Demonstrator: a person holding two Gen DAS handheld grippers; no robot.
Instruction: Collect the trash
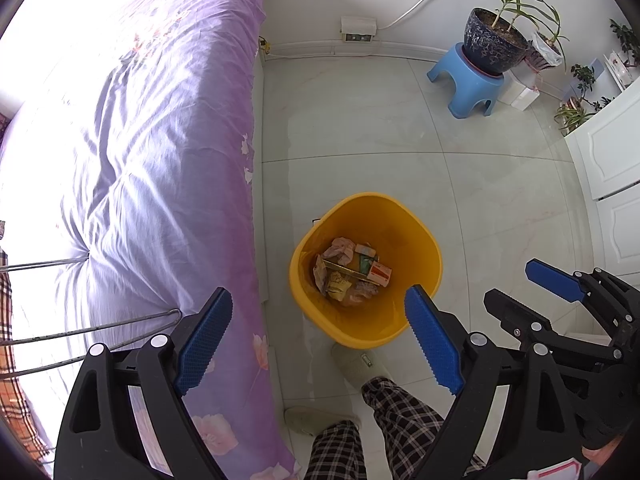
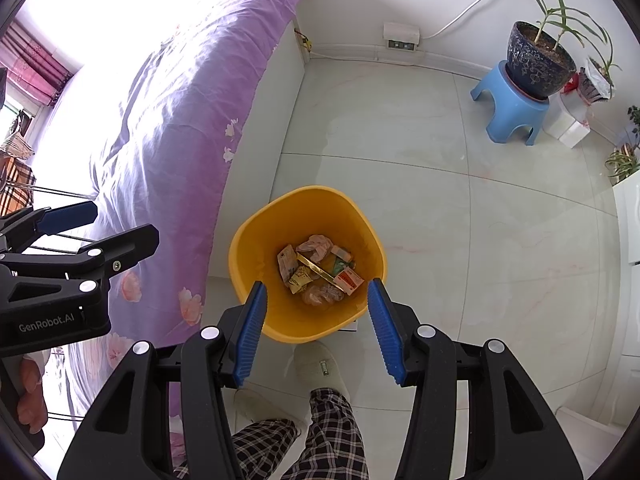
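Observation:
A yellow trash bin (image 1: pixel 416 240) stands on the tiled floor beside the bed; it also shows in the right wrist view (image 2: pixel 248 240). In its bottom lie several bits of trash (image 1: pixel 352 272): crumpled paper, small boxes and wrappers, also seen in the right wrist view (image 2: pixel 320 274). My left gripper (image 1: pixel 320 324) is open and empty, held above the bin's near rim. My right gripper (image 2: pixel 316 320) is open and empty, also above the near rim. Each gripper shows in the other's view, the right one (image 1: pixel 532 292) and the left one (image 2: pixel 104 228).
A bed with a purple floral cover (image 1: pixel 168 160) runs along the left. A blue stool (image 1: pixel 468 84) with a potted plant (image 1: pixel 496 40) stands at the far right by the wall. White cabinet doors (image 1: pixel 612 156) are on the right. The person's slippered feet (image 2: pixel 320 364) stand just before the bin.

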